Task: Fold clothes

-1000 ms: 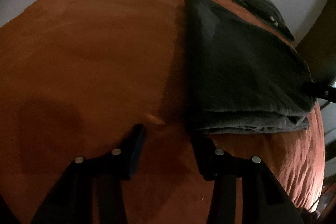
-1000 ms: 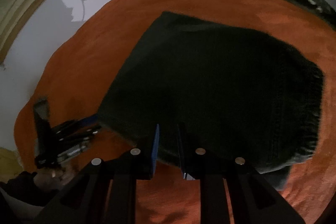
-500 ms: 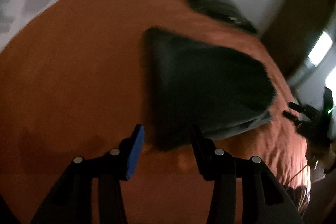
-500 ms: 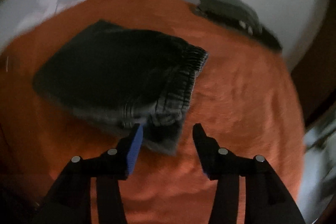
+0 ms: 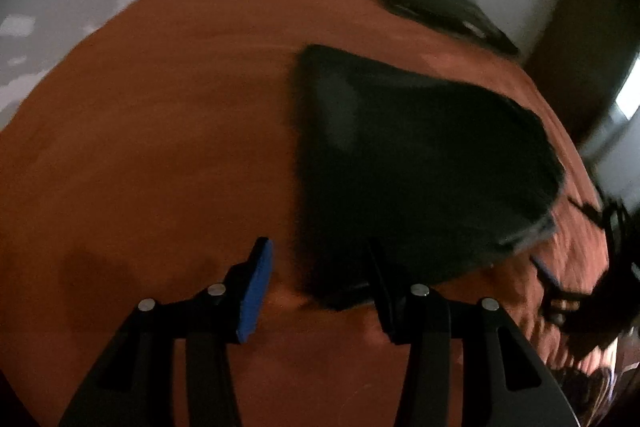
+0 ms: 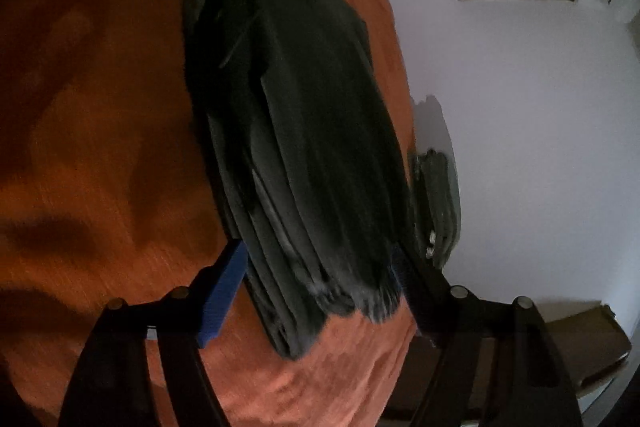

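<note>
Right gripper [image 6: 316, 267] newly rolled sideways, opening astride folded garment [image 6: 296, 131].

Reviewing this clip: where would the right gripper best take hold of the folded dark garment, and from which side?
Probably the stacked layered end of the folded dark garment facing the right gripper, approached edge-on. Its opening jaws already straddle that end; all layers show there.

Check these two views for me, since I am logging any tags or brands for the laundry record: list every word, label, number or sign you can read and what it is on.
None can be read.
Folded dark garment: no tag or print shows.
Second dark pile at the far edge of the orange bedcover: pale specks, too blurred to tell.
Left gripper and right gripper: plain black with blue pads, unmarked.
</note>
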`<state>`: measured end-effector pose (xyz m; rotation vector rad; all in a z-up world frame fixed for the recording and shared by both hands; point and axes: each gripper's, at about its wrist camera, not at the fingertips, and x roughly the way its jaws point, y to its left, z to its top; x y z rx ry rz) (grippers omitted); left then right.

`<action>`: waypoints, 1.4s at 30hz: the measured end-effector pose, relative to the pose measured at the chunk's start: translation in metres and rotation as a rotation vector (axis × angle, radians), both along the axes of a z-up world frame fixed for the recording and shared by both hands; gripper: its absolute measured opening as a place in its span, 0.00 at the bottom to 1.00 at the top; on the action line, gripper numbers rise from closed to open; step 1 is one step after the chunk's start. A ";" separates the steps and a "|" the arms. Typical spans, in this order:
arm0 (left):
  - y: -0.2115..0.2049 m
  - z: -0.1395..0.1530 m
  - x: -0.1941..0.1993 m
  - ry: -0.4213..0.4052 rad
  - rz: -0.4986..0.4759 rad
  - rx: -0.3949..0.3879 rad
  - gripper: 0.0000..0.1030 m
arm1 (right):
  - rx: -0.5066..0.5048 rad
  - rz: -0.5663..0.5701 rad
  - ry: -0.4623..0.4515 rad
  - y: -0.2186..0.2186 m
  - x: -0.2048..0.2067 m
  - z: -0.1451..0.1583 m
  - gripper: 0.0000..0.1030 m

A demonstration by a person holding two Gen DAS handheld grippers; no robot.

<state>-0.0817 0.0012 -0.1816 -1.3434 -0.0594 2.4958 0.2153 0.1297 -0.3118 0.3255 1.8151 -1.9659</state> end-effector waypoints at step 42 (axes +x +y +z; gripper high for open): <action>-0.123 -0.054 0.018 -0.166 0.361 0.209 0.48 | -0.140 0.030 -0.057 -0.182 0.035 -0.021 0.72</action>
